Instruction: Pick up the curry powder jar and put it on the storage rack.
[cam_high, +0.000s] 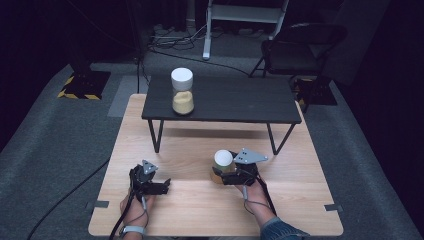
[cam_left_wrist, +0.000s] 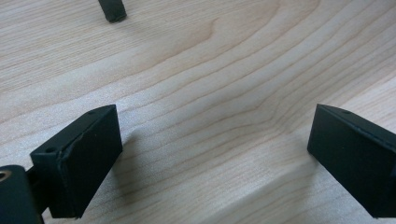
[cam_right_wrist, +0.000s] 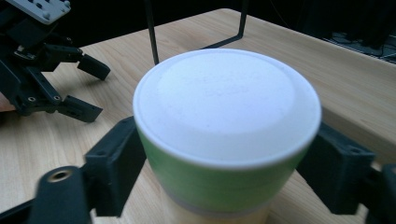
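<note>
A pale wood bench (cam_high: 300, 200) lies on grey carpet (cam_high: 50, 150). On its far half stands a low black table (cam_high: 240, 102) on thin metal legs. Behind that table are a dark folding chair (cam_high: 300, 47), a white stand (cam_high: 245, 15) and cables (cam_high: 170, 40). Left of the table sits a hazard-striped block (cam_high: 82, 85). The room beyond is dark.

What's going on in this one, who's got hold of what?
A person works two hand-held grippers over a light wooden table. The right gripper has its jaws against the sides of a white-lidded, green-banded jar standing on the table. The left gripper hovers open with nothing between its jaws. A second white-lidded jar of yellow powder stands on the small black table.
</note>
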